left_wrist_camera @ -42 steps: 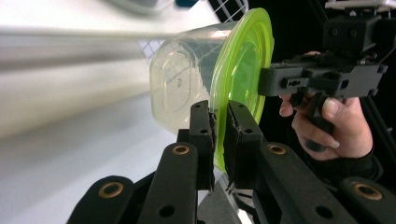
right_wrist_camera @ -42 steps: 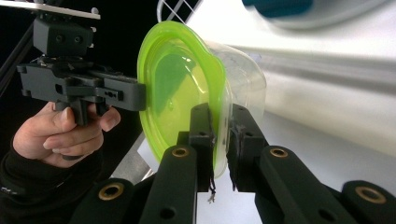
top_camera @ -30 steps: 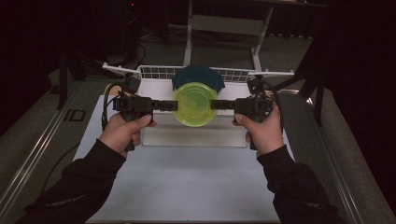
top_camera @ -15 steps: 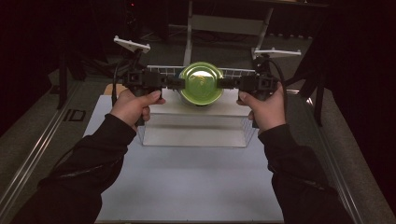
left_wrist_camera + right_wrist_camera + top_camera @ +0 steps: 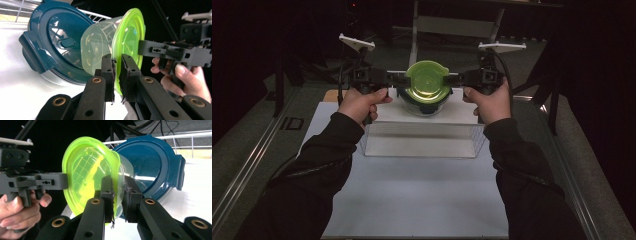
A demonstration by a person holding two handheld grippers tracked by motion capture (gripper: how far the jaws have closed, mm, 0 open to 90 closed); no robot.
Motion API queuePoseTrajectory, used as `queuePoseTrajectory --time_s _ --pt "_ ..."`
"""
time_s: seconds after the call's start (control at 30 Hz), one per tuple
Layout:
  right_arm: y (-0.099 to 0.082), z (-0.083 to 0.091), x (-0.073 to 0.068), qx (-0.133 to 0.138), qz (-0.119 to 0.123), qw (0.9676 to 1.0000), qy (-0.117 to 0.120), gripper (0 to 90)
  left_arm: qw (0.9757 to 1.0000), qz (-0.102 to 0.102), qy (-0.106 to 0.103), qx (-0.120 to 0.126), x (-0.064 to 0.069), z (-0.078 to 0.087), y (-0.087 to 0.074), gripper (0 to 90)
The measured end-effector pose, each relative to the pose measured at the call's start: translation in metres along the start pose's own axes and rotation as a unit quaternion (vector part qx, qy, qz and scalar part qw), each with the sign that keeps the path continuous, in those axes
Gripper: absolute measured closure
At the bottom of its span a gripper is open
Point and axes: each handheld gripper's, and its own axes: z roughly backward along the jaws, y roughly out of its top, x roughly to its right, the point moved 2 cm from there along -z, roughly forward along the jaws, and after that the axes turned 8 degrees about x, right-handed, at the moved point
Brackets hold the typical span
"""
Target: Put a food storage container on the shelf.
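A clear tub with a lime-green lid (image 5: 428, 81) hangs in the air between both grippers, past the far side of a clear bin. My left gripper (image 5: 399, 86) is shut on the lid's rim (image 5: 117, 53) from the left. From the right, my right gripper (image 5: 456, 80) is shut on the same rim (image 5: 117, 170). Right below the tub sits a glass container with a dark blue lid (image 5: 55, 42), which the tub partly hides in the high view (image 5: 427, 107). The blue lid (image 5: 152, 165) is also seen behind the tub.
A clear rectangular bin (image 5: 422, 139) stands on the white mat (image 5: 412, 200) just in front of the hands. A white wire rack (image 5: 92, 16) runs along the far edge behind the containers. Metal rails border the table on both sides.
Both grippers carried the green-lidded tub away from the person and upward, from over the bin to above the blue-lidded container. Both stay shut on its rim.
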Motion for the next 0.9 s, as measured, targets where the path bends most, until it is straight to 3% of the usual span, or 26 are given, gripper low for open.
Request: queuePoseTrajectory --time_s 0.33,0.67,0.9 --pt "0.010 -0.011 0.004 -0.001 -0.005 0.9999 -0.016 72.7 0.9996 0.007 0.022 0.013 -0.005 -0.010 0.006 73.1" --pt "0.015 -0.021 0.015 0.013 -0.022 0.9993 -0.028 62.4 0.9989 -0.018 0.034 0.028 -0.002 -0.017 0.009 61.1" --pt "0.018 -0.016 0.013 0.032 -0.013 0.9991 -0.024 51.4 0.9973 -0.042 0.046 0.038 0.001 -0.016 0.010 49.2"
